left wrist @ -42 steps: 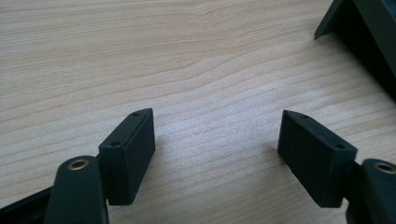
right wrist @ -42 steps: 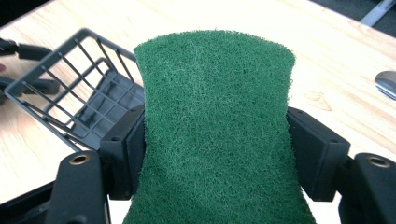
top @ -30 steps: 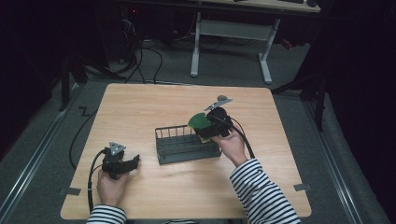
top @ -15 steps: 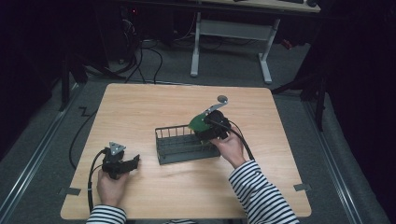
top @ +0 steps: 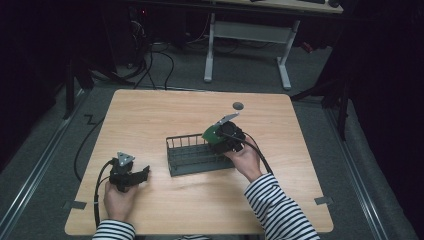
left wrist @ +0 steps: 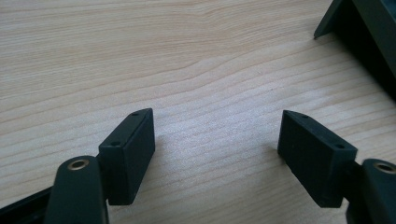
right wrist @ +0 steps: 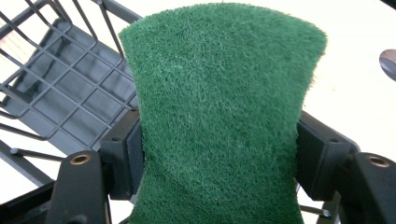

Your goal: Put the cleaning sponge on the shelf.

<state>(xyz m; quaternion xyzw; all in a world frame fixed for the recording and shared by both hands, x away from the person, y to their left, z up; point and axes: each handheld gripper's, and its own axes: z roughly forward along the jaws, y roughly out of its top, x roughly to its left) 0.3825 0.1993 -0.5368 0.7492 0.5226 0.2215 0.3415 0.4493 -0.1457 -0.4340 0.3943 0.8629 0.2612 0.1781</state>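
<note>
A green scouring sponge (right wrist: 219, 107) is pinched between the two jaws of my right gripper (right wrist: 217, 154), which is shut on it. In the high view that right gripper (top: 220, 136) holds the sponge (top: 211, 132) over the right end of a dark wire basket (top: 192, 159) at the table's middle. The basket's grid floor (right wrist: 70, 98) lies below and to the left of the sponge. My left gripper (top: 142, 173) rests low near the table's front left, left of the basket. Its jaws stand wide apart over bare wood, left gripper (left wrist: 217, 149) open and holding nothing.
A small dark round mark (top: 238, 105) sits on the wooden table (top: 150, 115) behind the basket. A corner of the basket (left wrist: 359, 37) shows at the upper right of the left gripper view. Cables trail from both grippers; desk legs and wires lie on the floor beyond.
The right gripper has carried the green sponge a little forward and down over the basket's right end. The left gripper has stayed put.
</note>
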